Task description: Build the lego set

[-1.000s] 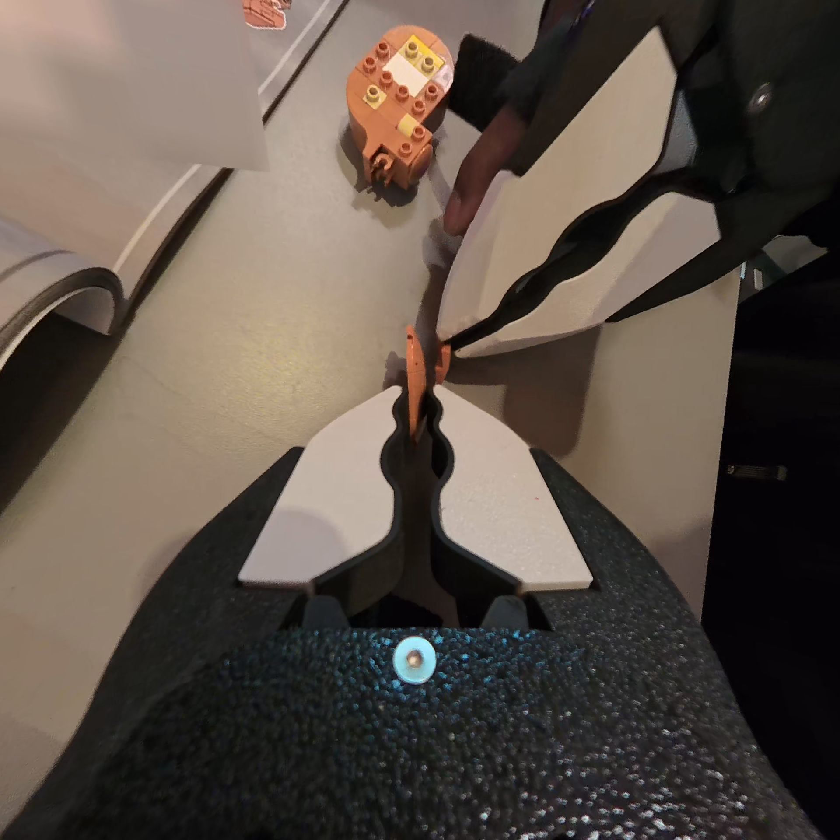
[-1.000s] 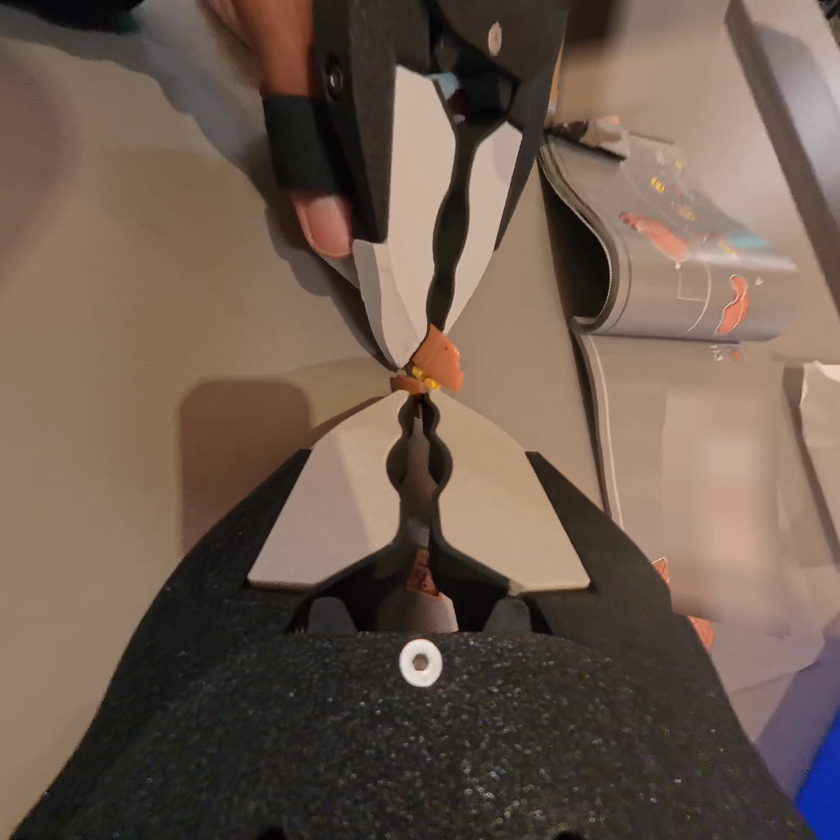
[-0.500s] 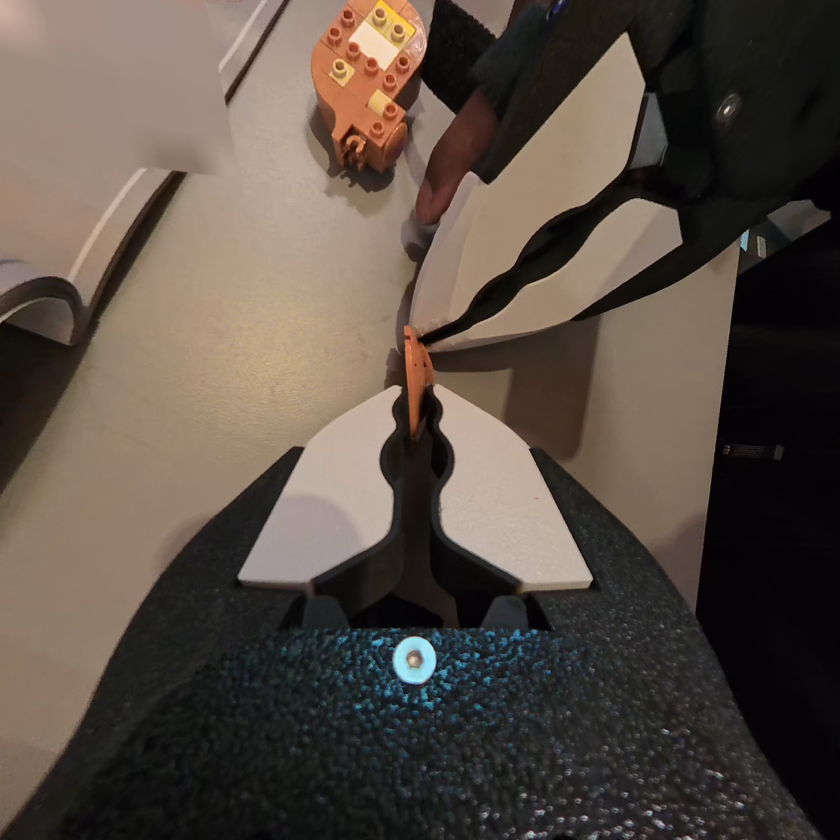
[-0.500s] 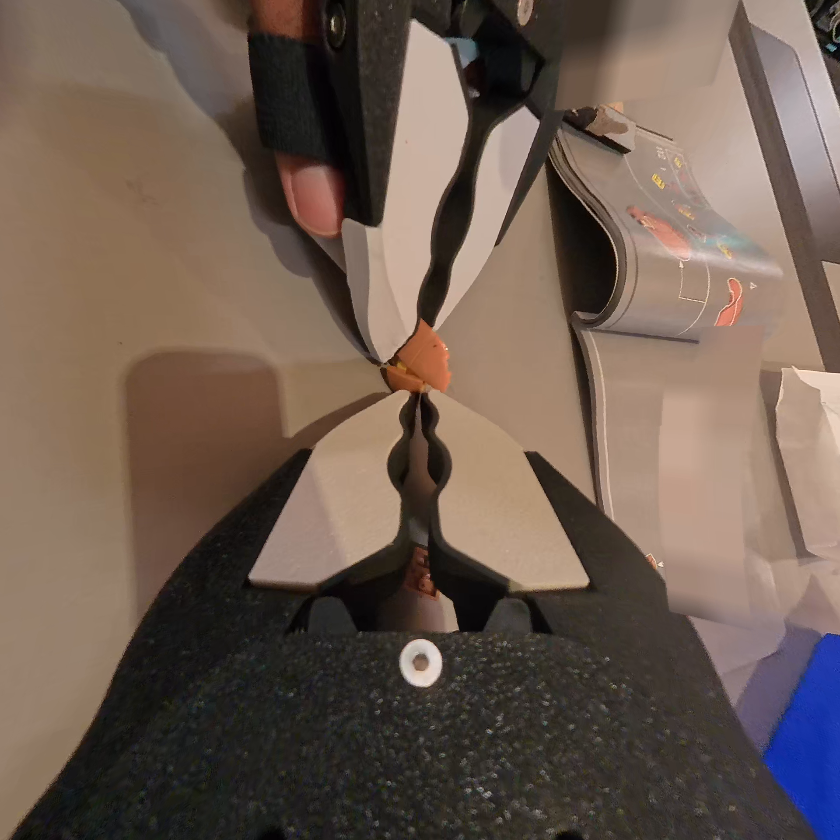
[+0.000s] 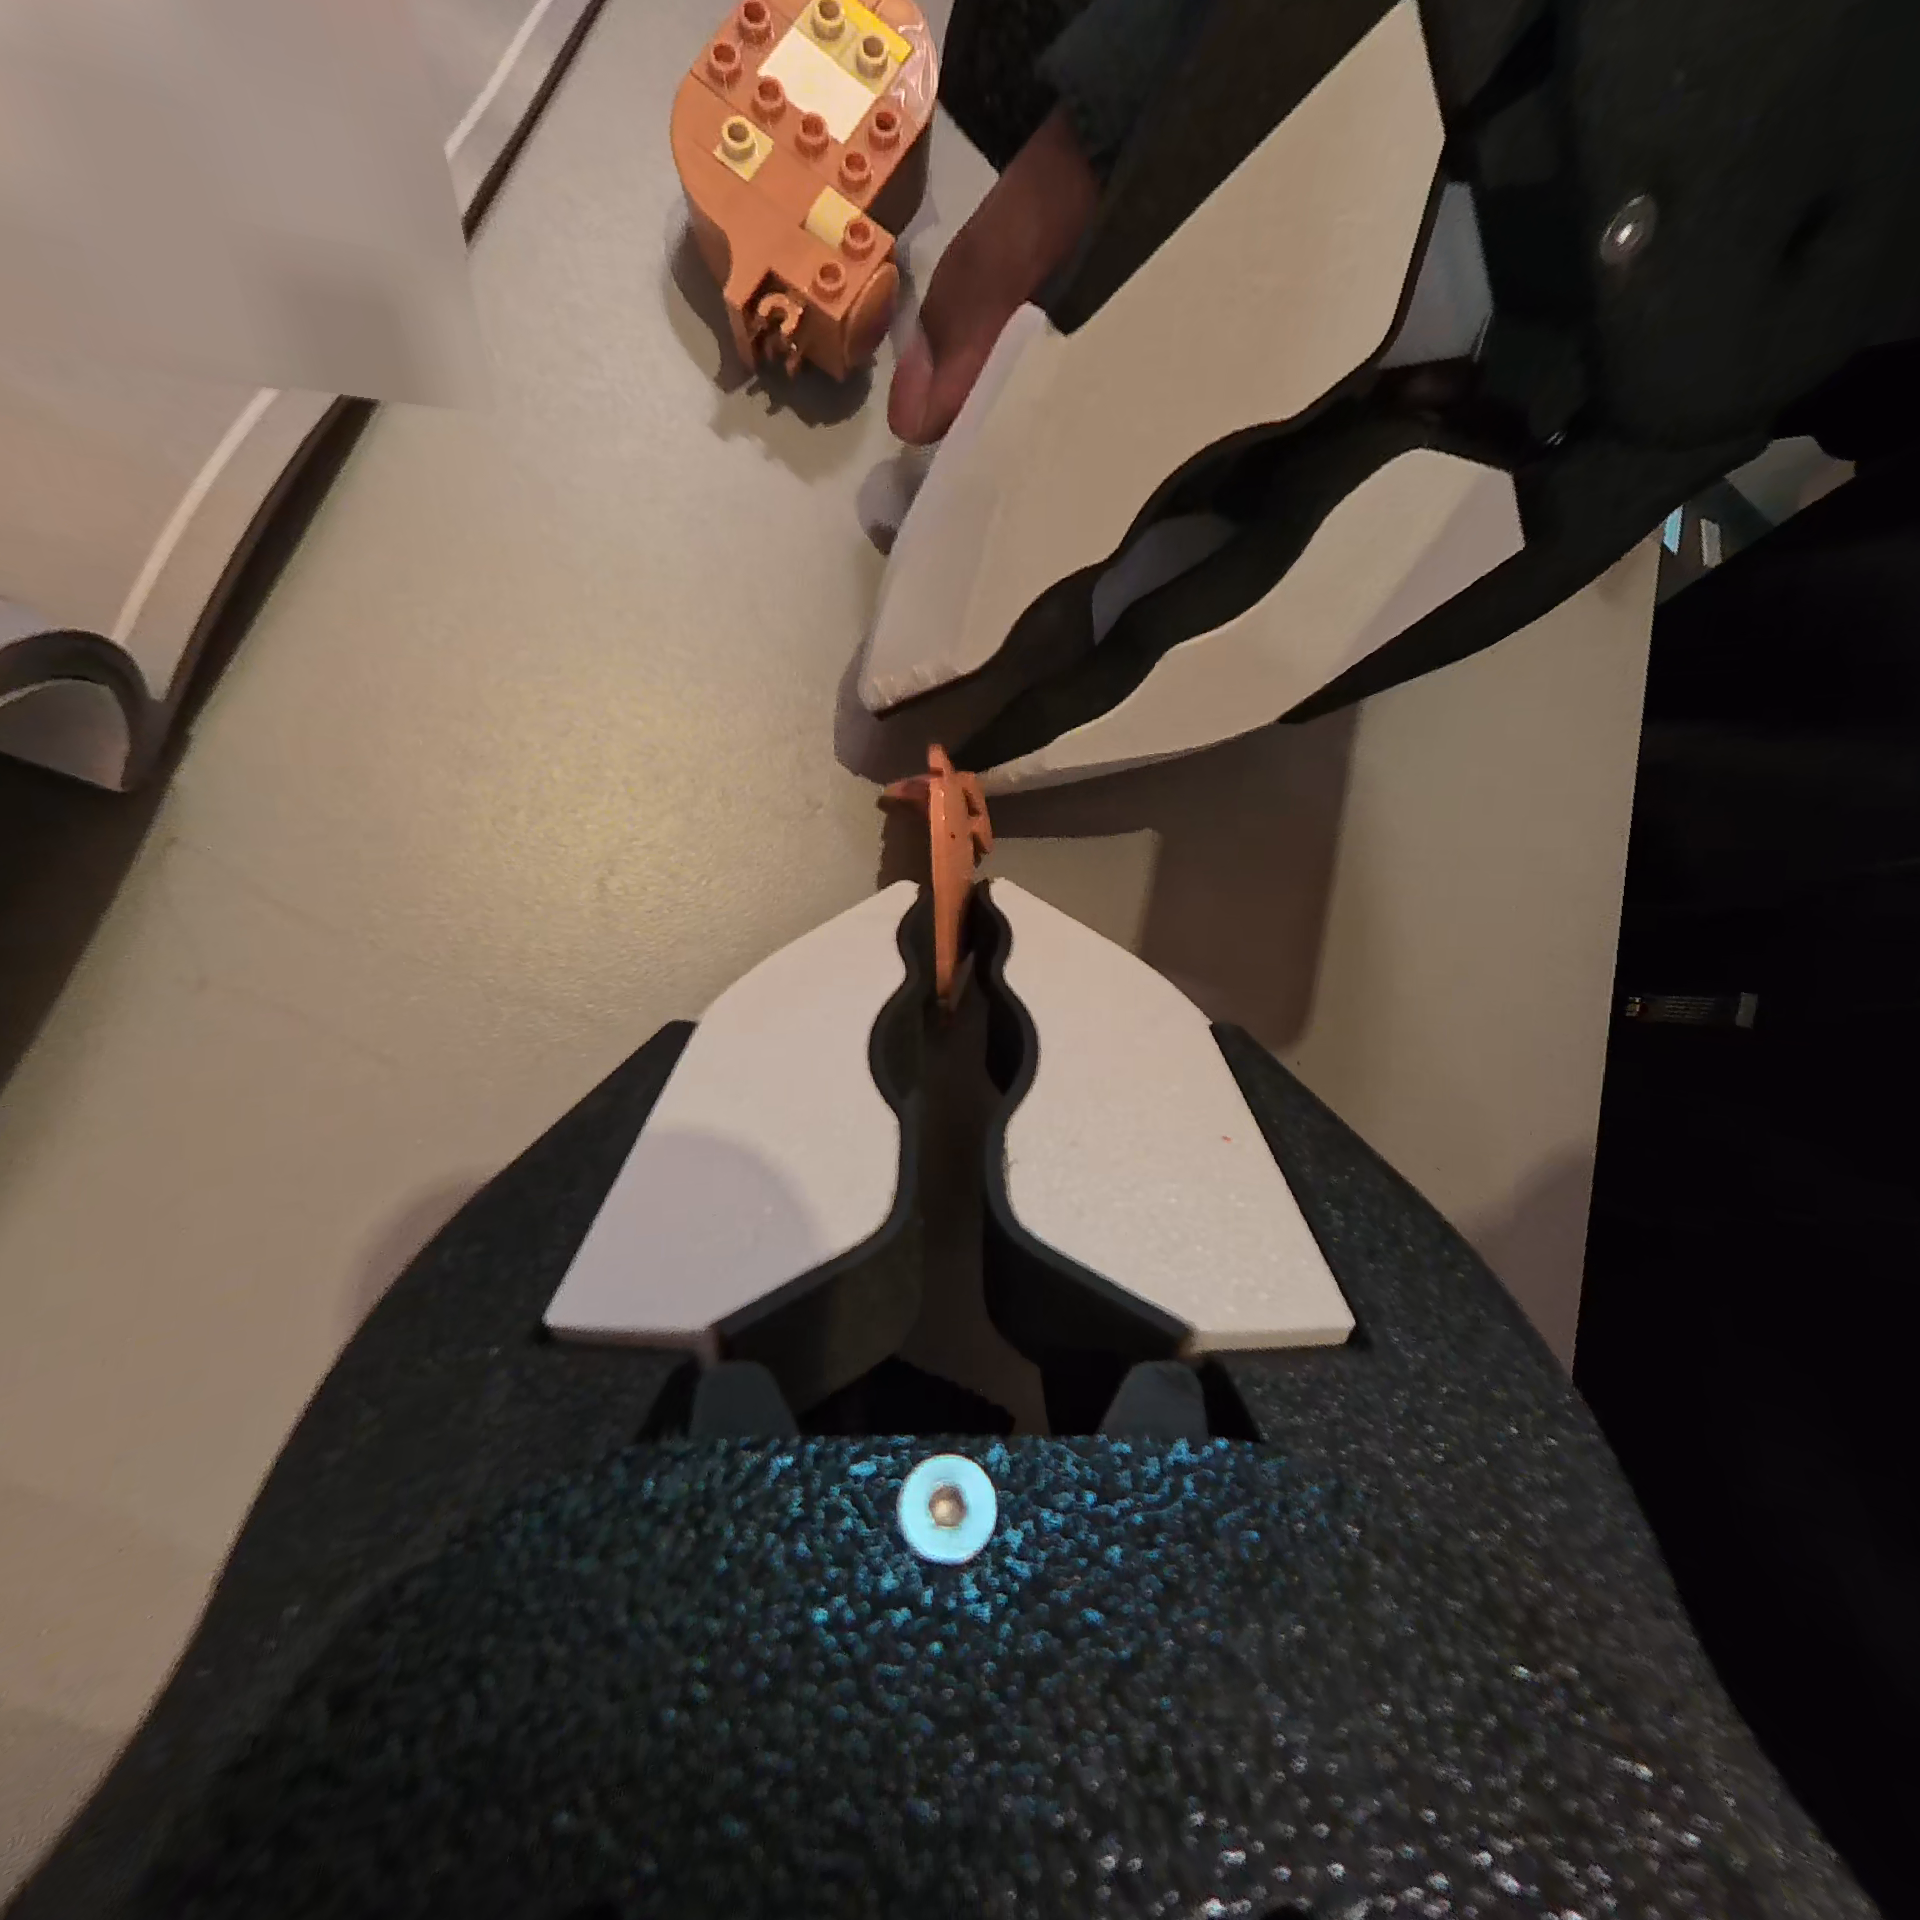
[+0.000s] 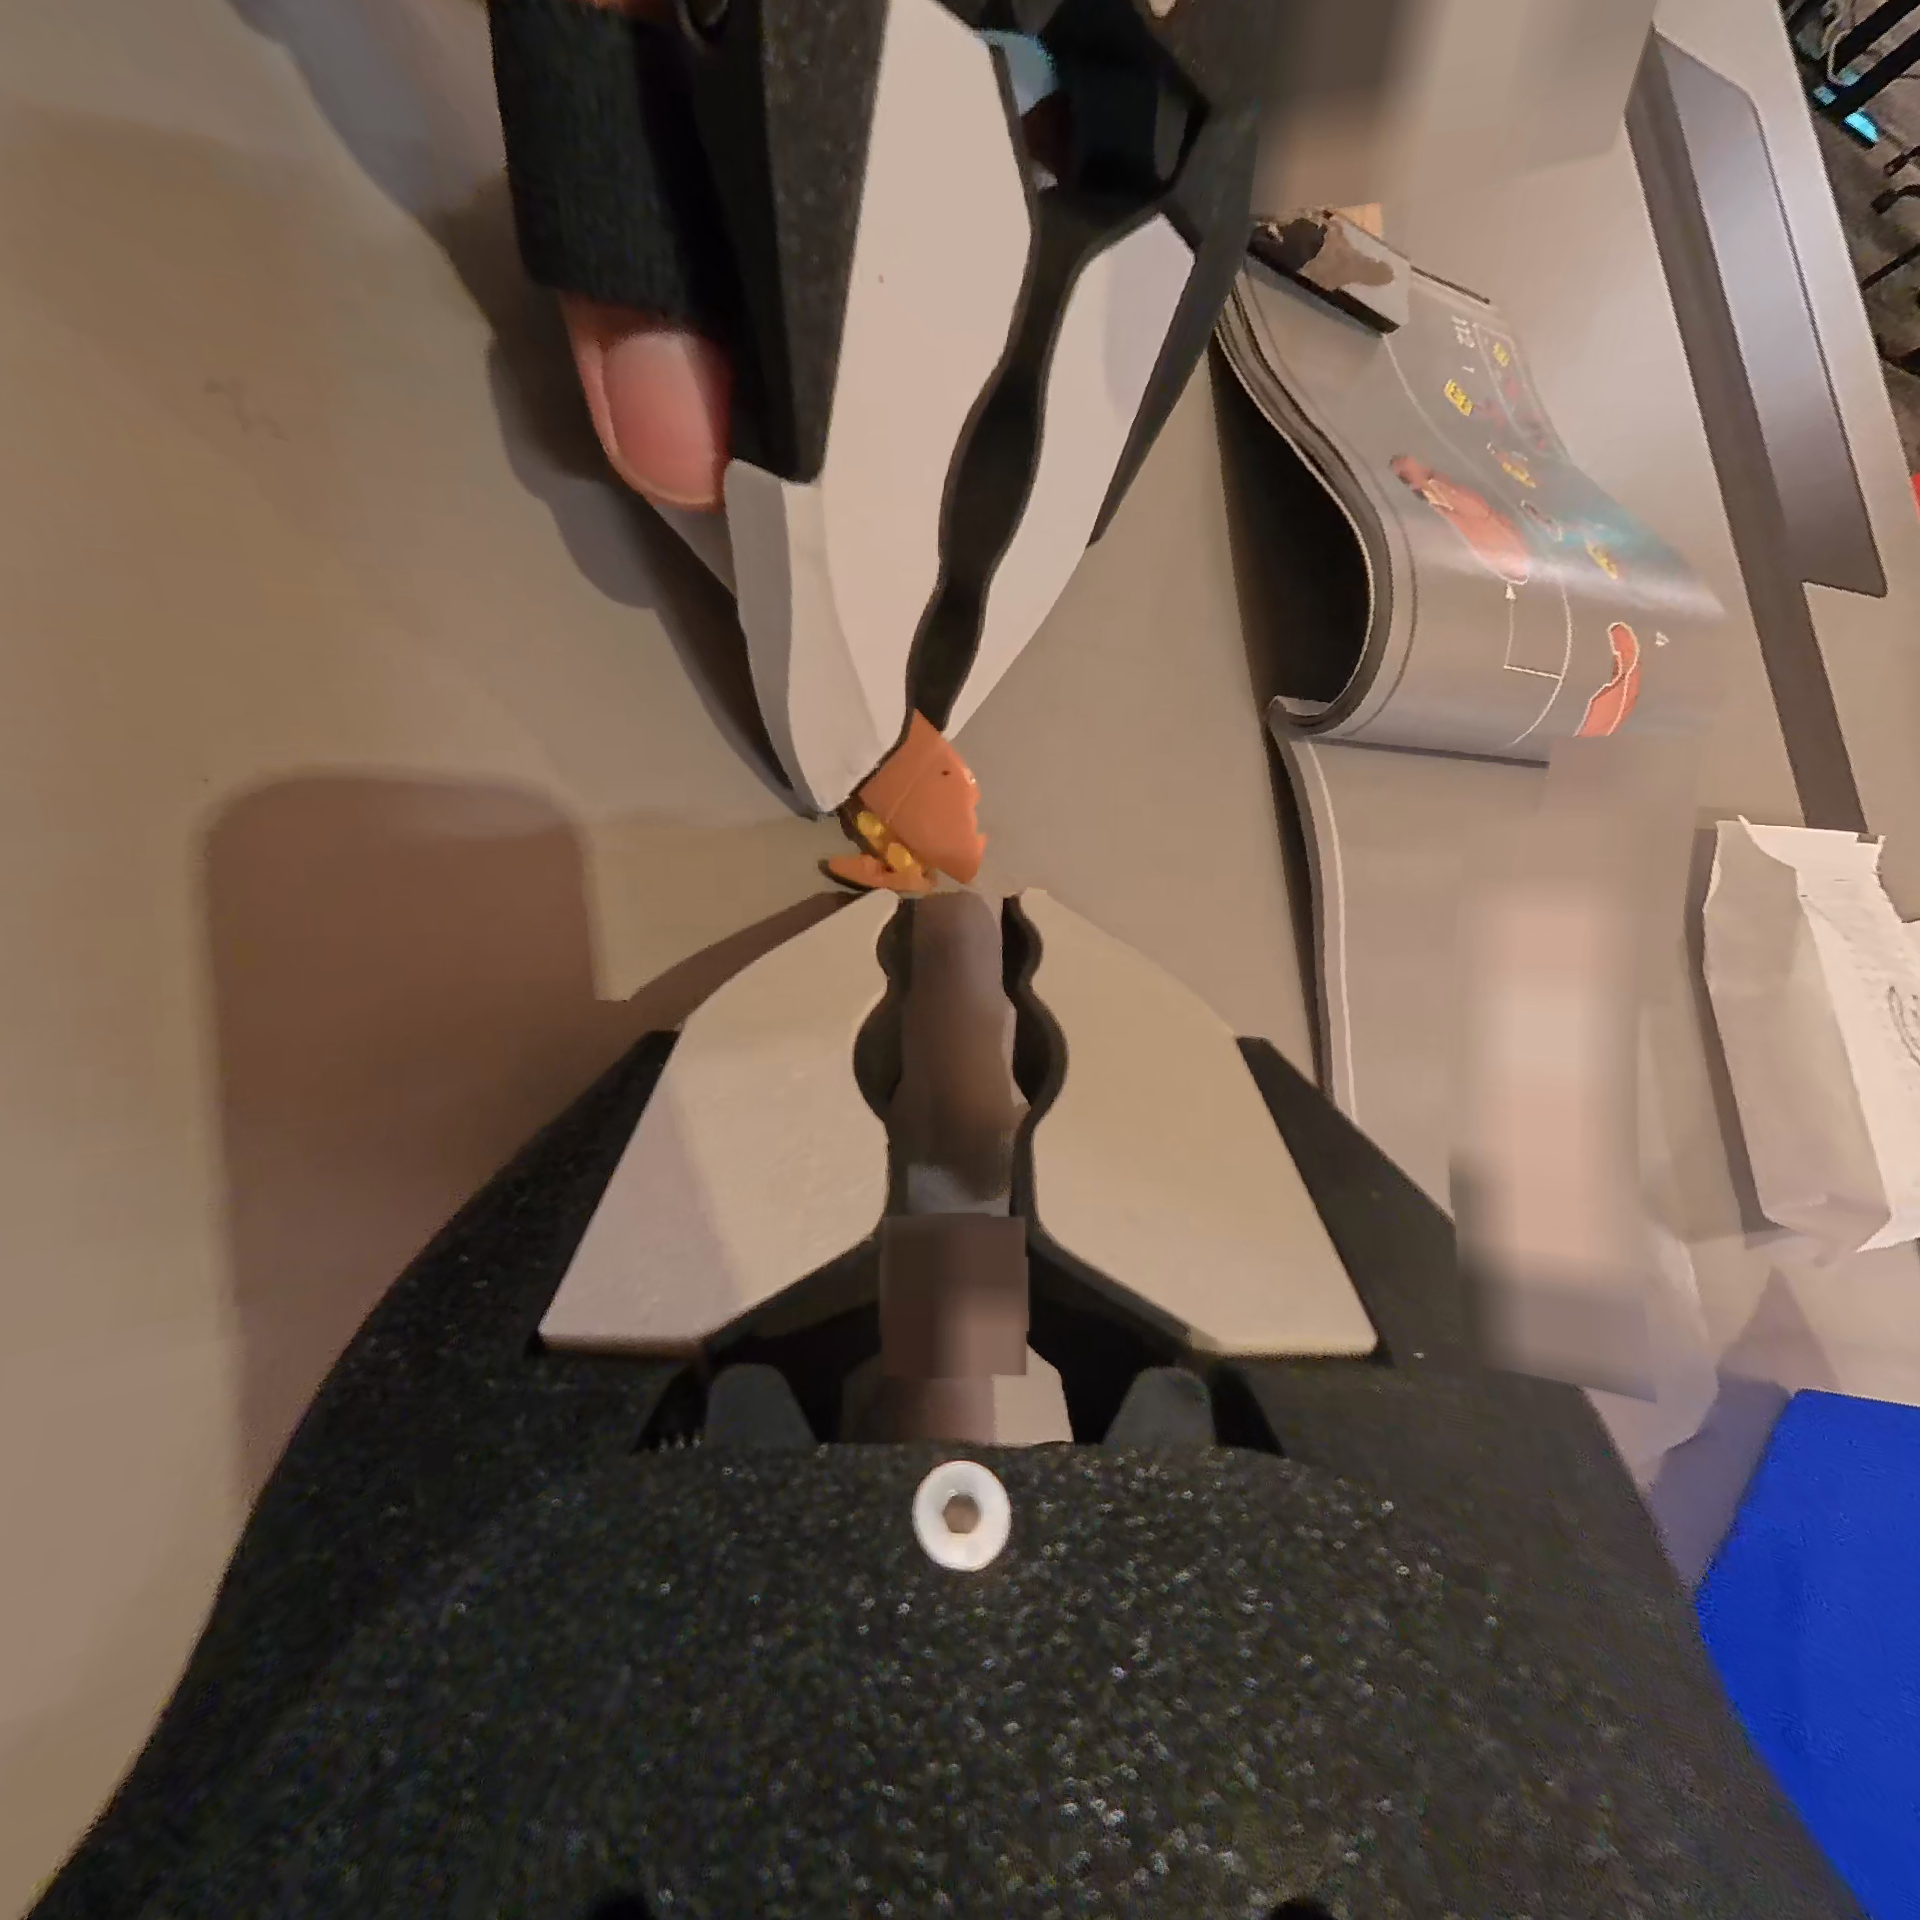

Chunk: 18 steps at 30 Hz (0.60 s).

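Observation:
My left gripper [image 5: 951,888] is shut on a thin orange lego piece [image 5: 954,831], held edge-on above the table. In the right wrist view the left gripper [image 6: 894,764] comes in from the top, and the orange piece [image 6: 925,800] has a small orange and yellow part [image 6: 881,854] on its lower edge. My right gripper [image 6: 958,904] is open, its tips just short of that part and holding nothing. It also shows in the left wrist view [image 5: 940,738], jaws apart, right behind the piece. A brown studded lego assembly [image 5: 800,156] lies on the table farther off.
An open instruction booklet [image 6: 1507,540] lies at the right, and its curled pages [image 5: 62,707] also show in the left wrist view. A white paper bag [image 6: 1818,1039] and something blue [image 6: 1818,1610] are beside it. The table edge [image 5: 1621,935] drops off right of the grippers. A person's finger [image 5: 966,312] rests on the right gripper. Only a small space, under 4 cm, lies between the two pairs of fingers.
My right gripper was shut on the small part against the orange piece; it has now opened and drawn back slightly. The left gripper keeps its hold.

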Each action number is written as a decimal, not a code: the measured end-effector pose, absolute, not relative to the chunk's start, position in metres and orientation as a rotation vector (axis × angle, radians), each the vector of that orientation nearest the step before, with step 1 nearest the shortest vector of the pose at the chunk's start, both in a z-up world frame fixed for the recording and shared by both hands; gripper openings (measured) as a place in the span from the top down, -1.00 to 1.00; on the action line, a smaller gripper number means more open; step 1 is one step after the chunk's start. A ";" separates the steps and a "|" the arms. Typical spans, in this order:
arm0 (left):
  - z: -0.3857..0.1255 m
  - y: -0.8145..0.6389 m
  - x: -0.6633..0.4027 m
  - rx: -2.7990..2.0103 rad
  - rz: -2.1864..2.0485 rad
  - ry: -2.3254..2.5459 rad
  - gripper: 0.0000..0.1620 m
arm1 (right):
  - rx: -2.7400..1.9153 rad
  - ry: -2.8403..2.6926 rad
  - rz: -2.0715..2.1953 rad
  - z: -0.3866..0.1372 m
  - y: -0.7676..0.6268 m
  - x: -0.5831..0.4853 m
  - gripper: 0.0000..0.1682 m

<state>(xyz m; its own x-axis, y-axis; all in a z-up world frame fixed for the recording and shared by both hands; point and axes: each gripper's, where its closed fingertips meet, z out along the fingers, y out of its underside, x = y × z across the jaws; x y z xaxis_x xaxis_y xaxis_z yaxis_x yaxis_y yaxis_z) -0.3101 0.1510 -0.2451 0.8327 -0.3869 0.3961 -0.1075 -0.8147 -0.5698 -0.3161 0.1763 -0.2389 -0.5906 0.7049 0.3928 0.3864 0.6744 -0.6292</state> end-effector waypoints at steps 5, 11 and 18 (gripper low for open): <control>-0.245 0.150 -0.312 -2.474 -0.687 0.354 0.92 | -0.831 -2.231 0.642 -0.237 0.178 -0.317 0.79; -0.246 0.150 -0.315 -2.481 -0.681 0.321 0.92 | -0.836 -2.202 0.675 -0.231 0.175 -0.319 0.78; -0.246 0.148 -0.316 -2.501 -0.661 0.344 0.92 | -0.857 -2.206 0.652 -0.236 0.173 -0.322 0.76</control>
